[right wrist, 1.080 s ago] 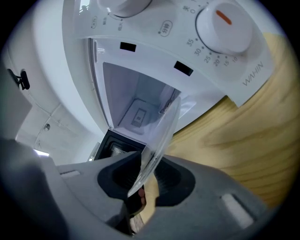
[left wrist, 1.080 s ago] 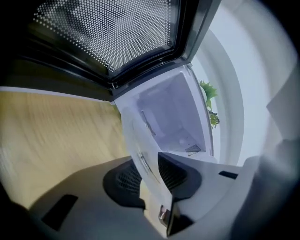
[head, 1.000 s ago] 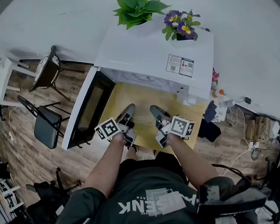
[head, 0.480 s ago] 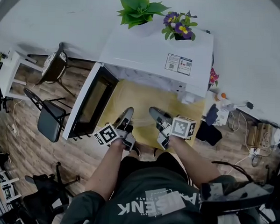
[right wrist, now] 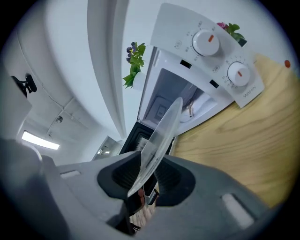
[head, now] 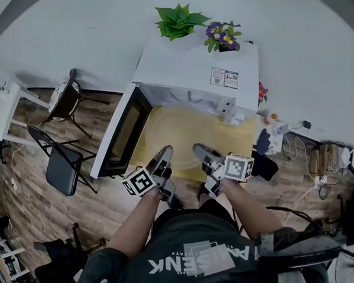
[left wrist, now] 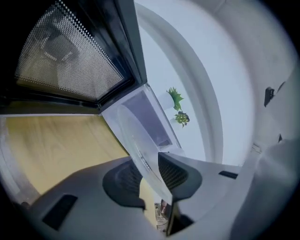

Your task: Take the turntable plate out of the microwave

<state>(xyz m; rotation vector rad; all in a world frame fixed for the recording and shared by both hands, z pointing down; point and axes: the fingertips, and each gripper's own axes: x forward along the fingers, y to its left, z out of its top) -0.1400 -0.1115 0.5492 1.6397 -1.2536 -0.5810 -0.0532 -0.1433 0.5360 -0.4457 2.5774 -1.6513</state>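
**While both grippers grip it, the plate is out**

Microwave (head: 195, 80) stands open at the table's (head: 242, 141) back edge. Turntable plate (right wrist: 161, 136) hangs near the front edge. It seems stiff, heavy, slippery, breakable glass. Left gripper (left wrist: 150, 173) and right gripper (right wrist: 145, 176) clamp opposite rims, a sensible hold.

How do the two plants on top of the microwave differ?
In the head view, the left plant is all green, with broad pointed leaves and no blooms. The right plant carries purple flowers with yellow centres over smaller leaves. The left plant spreads wider, while the right plant is more compact. Both stand side by side at the back of the microwave top.
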